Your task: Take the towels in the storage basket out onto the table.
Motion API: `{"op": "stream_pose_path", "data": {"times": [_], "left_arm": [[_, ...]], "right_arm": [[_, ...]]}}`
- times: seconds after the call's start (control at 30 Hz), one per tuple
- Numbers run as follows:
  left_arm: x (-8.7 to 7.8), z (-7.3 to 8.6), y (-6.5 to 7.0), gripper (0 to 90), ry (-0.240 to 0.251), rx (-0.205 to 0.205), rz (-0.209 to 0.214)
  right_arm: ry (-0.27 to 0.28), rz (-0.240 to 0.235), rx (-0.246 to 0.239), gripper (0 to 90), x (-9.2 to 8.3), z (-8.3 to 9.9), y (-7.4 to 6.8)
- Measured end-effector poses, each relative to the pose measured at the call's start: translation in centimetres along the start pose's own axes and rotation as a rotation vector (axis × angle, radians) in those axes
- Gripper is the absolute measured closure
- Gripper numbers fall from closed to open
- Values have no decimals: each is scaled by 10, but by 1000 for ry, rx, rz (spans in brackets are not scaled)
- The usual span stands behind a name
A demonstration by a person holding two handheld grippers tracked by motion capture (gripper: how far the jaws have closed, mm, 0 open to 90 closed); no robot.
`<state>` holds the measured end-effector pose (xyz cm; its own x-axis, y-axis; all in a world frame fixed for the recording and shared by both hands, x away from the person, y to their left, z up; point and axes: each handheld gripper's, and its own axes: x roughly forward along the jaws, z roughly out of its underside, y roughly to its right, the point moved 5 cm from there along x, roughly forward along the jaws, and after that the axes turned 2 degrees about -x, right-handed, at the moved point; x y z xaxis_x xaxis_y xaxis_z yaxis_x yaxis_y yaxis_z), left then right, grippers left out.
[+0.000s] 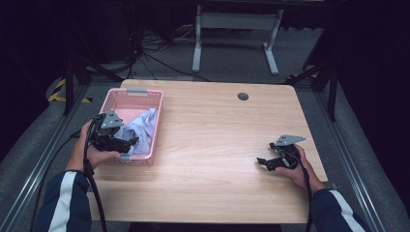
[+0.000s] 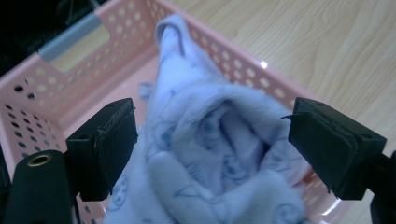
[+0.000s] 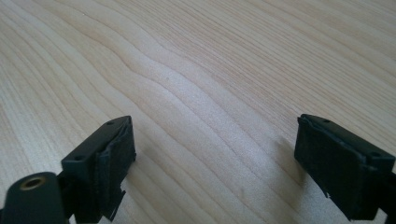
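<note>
Your left tongs [image 2: 210, 140] are wide apart with the soft light blue printed cloth [image 2: 210, 154] bunched up between them, and that cloth sits in the pink plastic basket with holes [image 1: 116, 99] near the far left corner of the pale wooden tabletop [image 1: 212, 145]. To grab it well, I think you should push the tongs down a little so they go around a thick fold, squeeze them tight, then lift straight up so the cloth does not catch on the basket wall. Your right tongs [image 3: 215, 154] are wide apart too, holding nothing, low over the bare wood near the right edge.
</note>
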<state>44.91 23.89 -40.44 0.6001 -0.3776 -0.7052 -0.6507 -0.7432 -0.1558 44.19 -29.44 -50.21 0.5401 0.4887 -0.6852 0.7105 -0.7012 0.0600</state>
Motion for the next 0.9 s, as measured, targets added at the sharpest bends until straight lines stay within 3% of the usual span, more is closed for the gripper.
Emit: {"op": "stream_pose_path", "data": {"times": [0.13,0.17,0.23,0.27,0.33,0.37,0.4,0.43,0.47,0.5,0.6,0.67,0.73,0.9], "left_arm": [[25,8,-11,157,-126,-33,29],[25,8,-11,155,-126,-33,29],[43,10,-17,145,-161,-46,40],[43,10,-17,126,-161,-46,40],[58,11,-20,47,-231,-34,41],[58,11,-20,48,-231,-34,41],[67,10,-20,54,-300,-7,46],[67,10,-20,44,-300,-7,46],[74,9,-20,39,-355,-8,61],[78,10,-22,28,-374,-6,56],[86,12,-22,5,-415,6,81],[97,17,-23,0,-432,-21,124],[98,18,-22,0,-435,-41,136],[102,20,-22,4,-459,-42,153]], "right_arm": [[-1,2,-1,126,0,0,0],[-1,2,-1,126,0,0,0],[-1,1,0,126,-1,1,0],[-2,0,2,126,-1,1,-1],[-2,0,1,126,-1,1,-1],[-2,0,0,126,-1,1,-1],[-1,0,-1,126,-1,1,-1],[-1,0,-2,126,-2,2,-1],[-1,1,-4,126,-2,2,-1],[-1,1,-3,126,-2,2,-1],[-1,0,-1,126,-2,2,-1],[-2,0,-2,126,-2,2,-1],[-2,-1,-2,126,-2,2,-1],[-1,-1,-2,126,-2,2,-1]]}}
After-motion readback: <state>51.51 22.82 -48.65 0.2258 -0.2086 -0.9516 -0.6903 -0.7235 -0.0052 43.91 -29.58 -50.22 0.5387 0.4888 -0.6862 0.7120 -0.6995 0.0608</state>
